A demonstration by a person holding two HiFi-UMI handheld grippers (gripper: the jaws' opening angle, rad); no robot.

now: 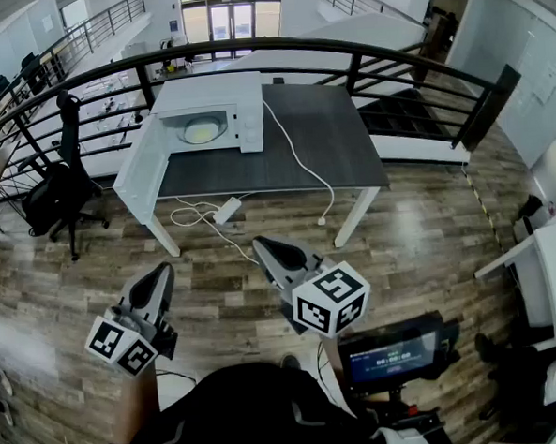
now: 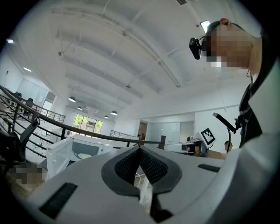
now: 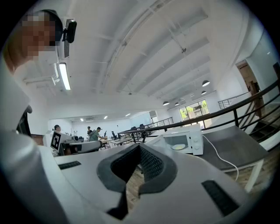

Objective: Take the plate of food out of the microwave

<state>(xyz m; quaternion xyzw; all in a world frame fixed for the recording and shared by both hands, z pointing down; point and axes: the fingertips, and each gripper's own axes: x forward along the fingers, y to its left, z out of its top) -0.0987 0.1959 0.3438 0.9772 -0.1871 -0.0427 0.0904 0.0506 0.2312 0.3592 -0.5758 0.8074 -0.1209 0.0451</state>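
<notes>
A white microwave (image 1: 210,113) stands on the left part of a dark grey table (image 1: 329,138), with its door (image 1: 143,173) swung open to the left. Inside it lies a pale plate of food (image 1: 202,130). Both grippers hang over the wooden floor well short of the table. My left gripper (image 1: 164,267) is shut with nothing in it. My right gripper (image 1: 259,242) is shut and empty too. The left gripper view shows its jaws (image 2: 140,149) closed, with the microwave (image 2: 81,148) far off. In the right gripper view the microwave (image 3: 183,140) and plate (image 3: 178,147) lie beyond the closed gripper (image 3: 139,147).
A black office chair (image 1: 65,187) stands left of the table. A power strip (image 1: 227,210) and white cable lie on the floor under the table's front edge. A black railing (image 1: 343,48) curves behind the table. A small screen (image 1: 396,352) sits near my right side.
</notes>
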